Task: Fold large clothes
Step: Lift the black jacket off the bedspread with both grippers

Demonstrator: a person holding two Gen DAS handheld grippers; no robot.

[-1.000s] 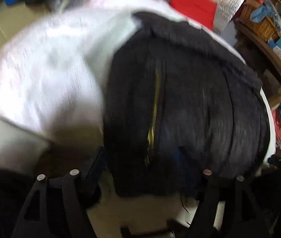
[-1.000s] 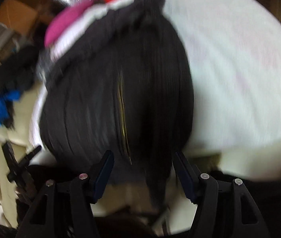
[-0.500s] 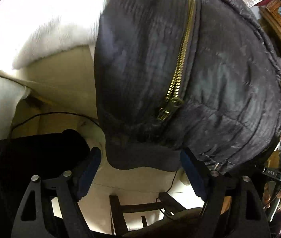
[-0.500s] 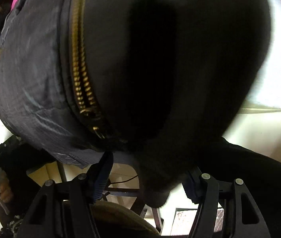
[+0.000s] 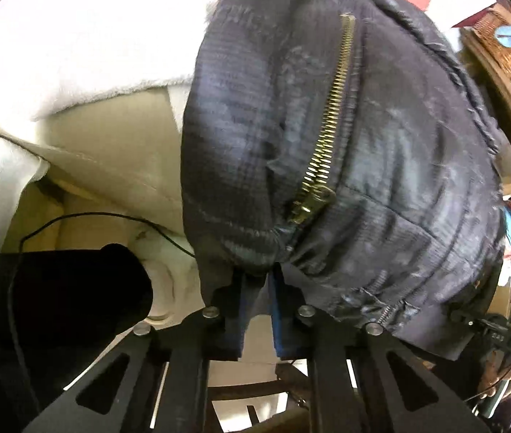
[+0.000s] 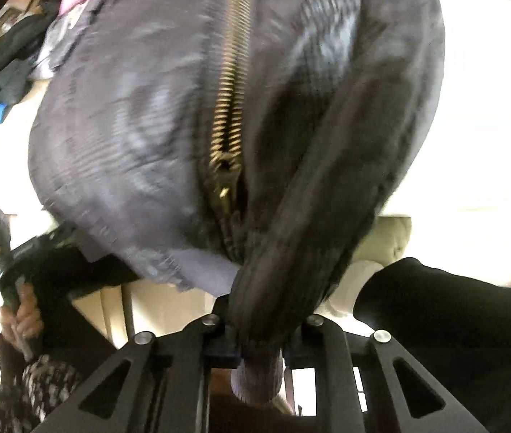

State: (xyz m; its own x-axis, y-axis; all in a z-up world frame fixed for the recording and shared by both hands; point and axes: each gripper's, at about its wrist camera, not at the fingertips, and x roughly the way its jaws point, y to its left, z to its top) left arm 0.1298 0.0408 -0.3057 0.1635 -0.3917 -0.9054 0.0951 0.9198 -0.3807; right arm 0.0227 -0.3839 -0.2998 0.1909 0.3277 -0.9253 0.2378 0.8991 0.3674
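Nearest the cameras, the left tongs [image 5: 257,281] pinch the bottom hem of the dark quilted jacket [image 5: 381,166], and the right tongs [image 6: 259,328] are pressed together on its ribbed cuff [image 6: 255,382] (the sleeve runs up between them). Beyond, the jacket with its brass zipper [image 5: 327,122] hangs over a white fleece blanket [image 5: 93,36].

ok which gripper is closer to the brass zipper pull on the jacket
Left, by a little. The left gripper pinches the jacket hem just below the zipper pull; the right gripper clamps the sleeve cuff, farther below it.
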